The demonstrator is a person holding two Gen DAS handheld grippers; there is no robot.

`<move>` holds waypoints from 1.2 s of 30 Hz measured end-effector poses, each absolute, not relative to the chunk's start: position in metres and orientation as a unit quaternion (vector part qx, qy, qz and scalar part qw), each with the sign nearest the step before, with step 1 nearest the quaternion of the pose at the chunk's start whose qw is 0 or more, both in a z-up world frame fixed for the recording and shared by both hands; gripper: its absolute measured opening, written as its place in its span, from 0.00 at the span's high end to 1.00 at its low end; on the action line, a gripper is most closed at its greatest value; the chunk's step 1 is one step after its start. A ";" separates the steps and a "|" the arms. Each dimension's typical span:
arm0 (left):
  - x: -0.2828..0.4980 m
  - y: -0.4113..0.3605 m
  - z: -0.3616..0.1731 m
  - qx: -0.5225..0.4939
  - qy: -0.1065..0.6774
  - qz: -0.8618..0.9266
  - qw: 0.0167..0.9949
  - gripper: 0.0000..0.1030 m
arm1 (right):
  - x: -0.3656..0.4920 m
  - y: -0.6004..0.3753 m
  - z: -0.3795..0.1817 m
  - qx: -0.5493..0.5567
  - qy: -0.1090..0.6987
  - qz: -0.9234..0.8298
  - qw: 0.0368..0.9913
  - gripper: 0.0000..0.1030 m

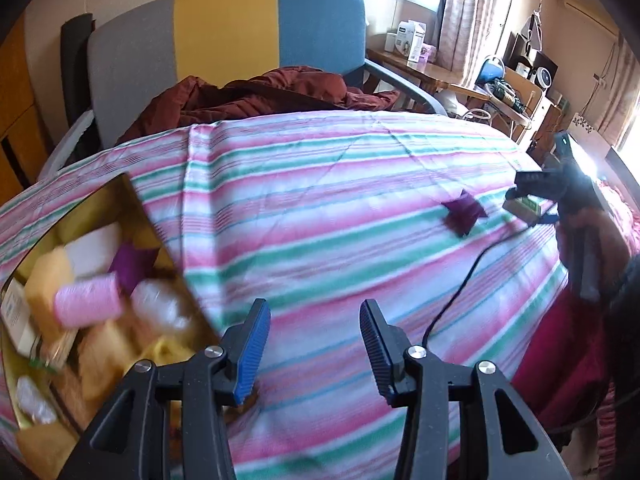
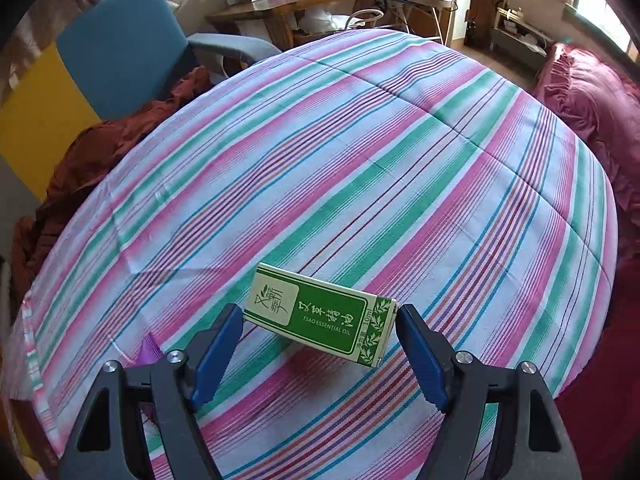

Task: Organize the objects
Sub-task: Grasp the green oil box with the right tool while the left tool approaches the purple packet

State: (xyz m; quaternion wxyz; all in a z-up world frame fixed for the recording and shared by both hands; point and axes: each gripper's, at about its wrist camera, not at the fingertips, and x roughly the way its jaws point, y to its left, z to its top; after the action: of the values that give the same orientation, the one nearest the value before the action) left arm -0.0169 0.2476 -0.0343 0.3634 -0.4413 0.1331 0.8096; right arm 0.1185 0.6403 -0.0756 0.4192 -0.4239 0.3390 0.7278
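A pink, green and white striped bedspread (image 2: 360,152) covers a bed, with a grey, yellow and blue chair (image 1: 228,32) behind it. On the spread lies a small green and cream carton (image 2: 320,314), printed "TSAO ESSENTIAL OIL" and "10ml" beside leaf patterns and Chinese characters. It sits between the pads of the right tongs (image 2: 320,354), which look to touch both its ends. The left tongs (image 1: 312,344) stand narrow and empty beside a yellow box (image 1: 132,204) filled with sponges and a pink roll (image 1: 88,300). A purple piece (image 1: 464,216) lies nearby.
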 end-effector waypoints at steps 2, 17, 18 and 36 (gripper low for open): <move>-0.023 0.265 -0.029 -0.440 0.126 0.803 0.382 0.55 | 0.125 0.641 -0.073 -0.420 0.342 0.732 0.414 0.23; -0.006 0.437 -0.055 -0.382 0.277 0.699 0.537 0.55 | 0.130 0.630 -0.071 -0.410 0.366 0.756 0.356 0.23; -0.003 0.444 -0.058 -0.382 0.283 0.692 0.544 0.55 | 0.130 0.629 -0.071 -0.411 0.365 0.756 0.355 0.23; -0.007 0.512 -0.110 -0.413 0.318 0.633 0.572 0.56 | 0.102 0.637 -0.086 -0.439 0.346 0.744 0.367 0.23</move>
State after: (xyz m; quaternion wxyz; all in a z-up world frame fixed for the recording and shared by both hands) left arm -0.0069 0.5124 -0.1097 0.5724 -0.4134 0.3181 0.6327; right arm 0.1021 0.6374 -0.0865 0.3667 -0.4388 0.3458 0.7439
